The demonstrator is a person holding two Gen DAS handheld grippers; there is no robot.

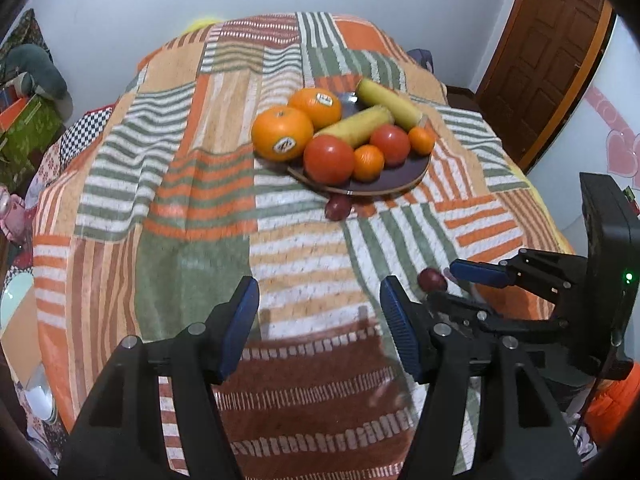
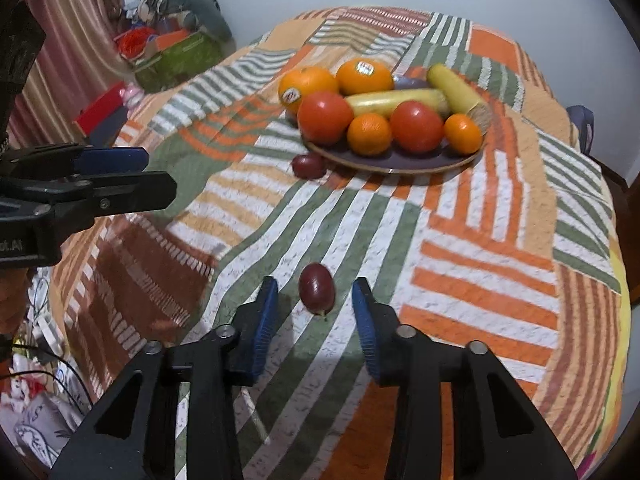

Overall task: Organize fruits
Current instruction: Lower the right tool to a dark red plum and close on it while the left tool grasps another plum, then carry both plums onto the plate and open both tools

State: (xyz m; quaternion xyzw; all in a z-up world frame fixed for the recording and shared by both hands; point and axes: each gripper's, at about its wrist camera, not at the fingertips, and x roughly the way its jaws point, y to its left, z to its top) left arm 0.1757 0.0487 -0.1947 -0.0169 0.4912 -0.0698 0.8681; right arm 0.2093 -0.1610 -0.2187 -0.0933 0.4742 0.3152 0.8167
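A dark plate (image 1: 416, 174) (image 2: 460, 160) on the striped cloth holds two big oranges (image 2: 307, 84), two tomatoes (image 2: 325, 117), two small oranges and two yellow bananas (image 2: 396, 101). One dark red grape (image 2: 308, 165) (image 1: 338, 207) lies on the cloth touching the plate's near rim. A second grape (image 2: 317, 289) (image 1: 432, 279) lies on the cloth between the fingers of my right gripper (image 2: 315, 300), which is open and not touching it. My left gripper (image 1: 318, 300) is open and empty over the cloth, left of the right gripper (image 1: 460, 284).
The patchwork cloth (image 2: 480, 240) covers a rounded table. A brown door (image 1: 548, 48) stands at the right. Boxes and clutter (image 2: 172, 52) lie on the floor to the left. The left gripper (image 2: 120, 176) reaches in at the left of the right wrist view.
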